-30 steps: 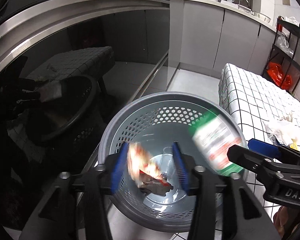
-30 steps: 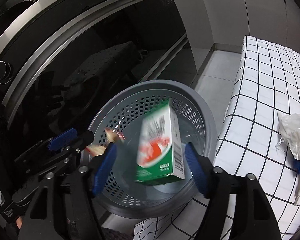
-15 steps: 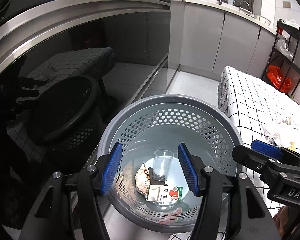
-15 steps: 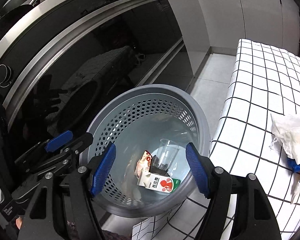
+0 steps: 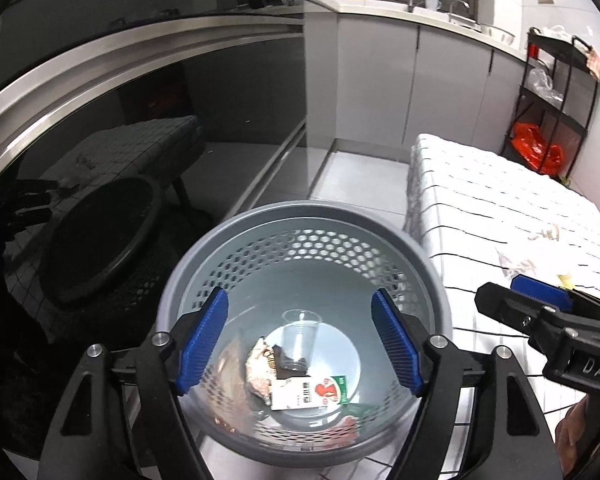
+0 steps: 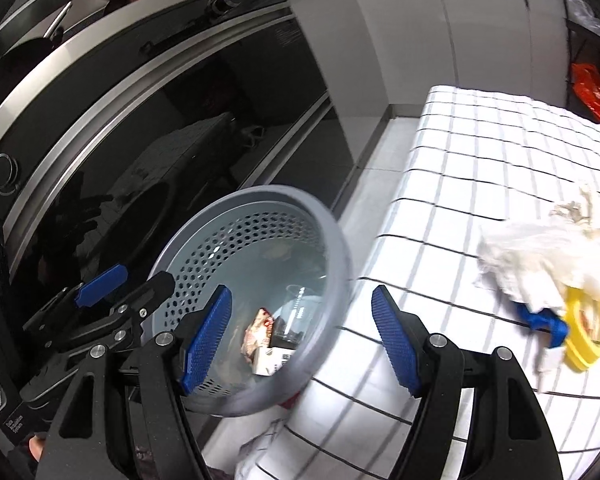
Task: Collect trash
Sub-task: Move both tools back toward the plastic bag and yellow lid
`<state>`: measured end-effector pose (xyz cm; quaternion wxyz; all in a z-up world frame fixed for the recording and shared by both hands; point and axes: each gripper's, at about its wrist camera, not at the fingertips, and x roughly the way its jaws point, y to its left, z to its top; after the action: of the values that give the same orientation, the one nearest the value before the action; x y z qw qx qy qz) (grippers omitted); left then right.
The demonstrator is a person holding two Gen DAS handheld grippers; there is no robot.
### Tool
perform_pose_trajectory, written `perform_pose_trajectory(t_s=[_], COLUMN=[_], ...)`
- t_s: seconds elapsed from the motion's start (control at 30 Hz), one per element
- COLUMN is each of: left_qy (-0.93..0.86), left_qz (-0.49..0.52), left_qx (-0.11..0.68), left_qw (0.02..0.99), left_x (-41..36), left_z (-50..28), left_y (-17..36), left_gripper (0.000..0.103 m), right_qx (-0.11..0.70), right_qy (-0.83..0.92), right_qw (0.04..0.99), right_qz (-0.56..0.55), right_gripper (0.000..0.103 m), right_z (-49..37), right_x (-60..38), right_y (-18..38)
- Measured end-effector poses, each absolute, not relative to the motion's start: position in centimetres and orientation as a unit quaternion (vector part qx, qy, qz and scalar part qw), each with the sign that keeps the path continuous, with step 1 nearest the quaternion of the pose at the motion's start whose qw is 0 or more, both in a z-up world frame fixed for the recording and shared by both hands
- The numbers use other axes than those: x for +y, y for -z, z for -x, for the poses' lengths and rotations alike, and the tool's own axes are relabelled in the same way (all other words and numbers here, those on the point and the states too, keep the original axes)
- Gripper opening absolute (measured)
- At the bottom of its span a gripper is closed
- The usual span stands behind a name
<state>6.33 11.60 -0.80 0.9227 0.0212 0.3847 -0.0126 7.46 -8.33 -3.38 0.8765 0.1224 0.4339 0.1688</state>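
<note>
Both empty, the left claw (image 5: 300, 344) having just spread wider over the basket (image 5: 236, 240), the right claw (image 6: 302, 340) should straddle the crumpled tissue (image 6: 540, 256) on the desk (image 6: 480, 160) squarely.

Left gripper (image 5: 300, 340): angled steeply downward, blue pads wide apart, jaws just been opening, nothing between them. Right gripper (image 6: 302, 342): tilted down at a like angle, jaws spread and empty, sitting just beside the left one. Each visible at the edge of the other's view. Possibly a bit of a hand (image 5: 576, 440) behind the right tool, too blurred to confirm.
</note>
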Motion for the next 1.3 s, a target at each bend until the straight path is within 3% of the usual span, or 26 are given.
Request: perform_pose_trajectory(t_s=[0.8,1.3], left_qy=[0.118,0.133], left_qz=[-0.050,-0.059], left_qx=[0.373,0.378], left_qw=[0.919,0.914], left_x=[-1.3,-4.1], left_z=[-5.3,-5.7], left_y=[1.0,1.9], left_gripper=[0.082,0.084], right_qx=[0.416,0.457], right_qy=[0.025,0.057], right_qw=[0.896,0.878], right_qz=[-0.150,-0.134], right_gripper=[0.070,0.073], right_z=[-1.7,-1.9], right_x=[-25.4,-27.2], right_y=[3.8,6.8])
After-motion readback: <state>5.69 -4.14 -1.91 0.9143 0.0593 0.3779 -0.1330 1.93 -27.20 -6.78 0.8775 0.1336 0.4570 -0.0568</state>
